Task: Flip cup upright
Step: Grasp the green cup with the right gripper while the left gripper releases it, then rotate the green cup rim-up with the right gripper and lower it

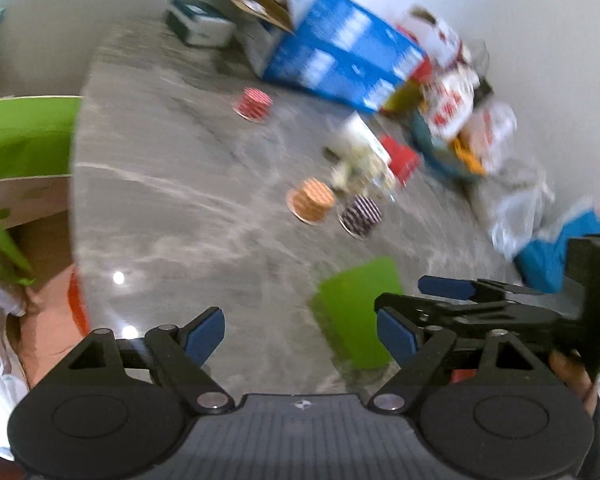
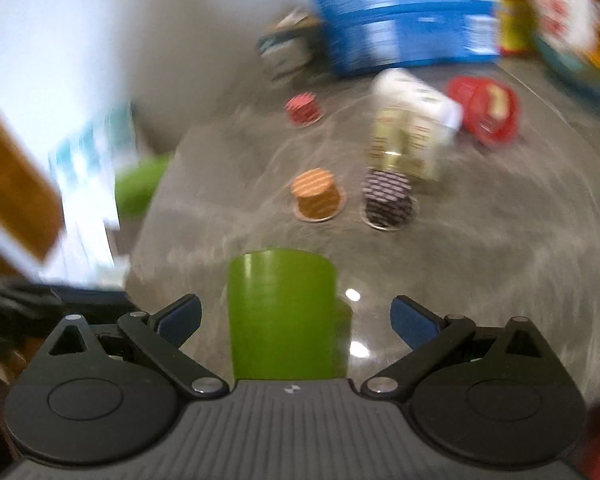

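Note:
A green cup (image 2: 281, 316) stands on the grey marble table between the open blue pads of my right gripper (image 2: 296, 316), with gaps on both sides. Its closed end seems to face up, though blur makes this unsure. In the left wrist view the same cup (image 1: 358, 312) sits just ahead of my open, empty left gripper (image 1: 300, 332), toward its right pad. The right gripper (image 1: 420, 308) shows there too, coming in from the right beside the cup.
Farther back are an orange striped cup (image 2: 318, 196), a dark checked cup (image 2: 388, 200) and a red striped cup (image 2: 304, 109), all upside down. Behind them lie a white carton (image 2: 414, 132), a red pack (image 2: 486, 114), a blue box (image 2: 400, 20) and clutter along the wall.

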A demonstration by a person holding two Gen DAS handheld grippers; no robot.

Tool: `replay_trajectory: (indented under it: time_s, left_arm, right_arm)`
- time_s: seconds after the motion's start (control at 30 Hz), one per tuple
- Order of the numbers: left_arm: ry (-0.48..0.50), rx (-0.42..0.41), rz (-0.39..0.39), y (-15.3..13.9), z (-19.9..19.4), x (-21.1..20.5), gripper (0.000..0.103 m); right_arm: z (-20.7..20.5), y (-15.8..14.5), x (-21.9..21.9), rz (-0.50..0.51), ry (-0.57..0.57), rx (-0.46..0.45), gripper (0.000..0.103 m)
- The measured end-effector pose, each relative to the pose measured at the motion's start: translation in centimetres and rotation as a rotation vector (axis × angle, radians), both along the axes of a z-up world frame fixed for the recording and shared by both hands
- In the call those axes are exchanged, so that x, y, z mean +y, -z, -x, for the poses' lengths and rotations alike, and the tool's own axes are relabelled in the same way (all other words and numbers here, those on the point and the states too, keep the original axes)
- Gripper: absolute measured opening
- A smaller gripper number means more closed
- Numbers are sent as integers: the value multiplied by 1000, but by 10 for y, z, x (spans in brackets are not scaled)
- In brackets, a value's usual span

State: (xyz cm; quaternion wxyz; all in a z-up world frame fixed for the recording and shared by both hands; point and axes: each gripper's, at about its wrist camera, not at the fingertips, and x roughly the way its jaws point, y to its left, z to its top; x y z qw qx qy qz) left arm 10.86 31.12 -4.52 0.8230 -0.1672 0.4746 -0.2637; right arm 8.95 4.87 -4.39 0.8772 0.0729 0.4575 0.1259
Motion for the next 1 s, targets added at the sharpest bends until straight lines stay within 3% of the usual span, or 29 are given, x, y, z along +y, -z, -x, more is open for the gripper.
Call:
replay_trajectory:
  time_s: [0.17,0.43,0.7,0.87,1.0]
  left_arm:
    - [-31,5,47,8,8,30,86]
    - [-22,16,82,19,12,46,86]
    - [-19,25,120,28,18,56,86]
    - [-19,24,137,32,24,58,86]
    - [-36,-41,175,24,34,59,86]
  right_arm:
    - [-24,8,27,99,-67,82,90]
    - [-43,19,34,159,-51,176,75]
    - [-51,22,35,167,-53,238,74]
    - [-29,5,25,128,-3,100,74]
    - [9,-11,14,117,96,-160,74]
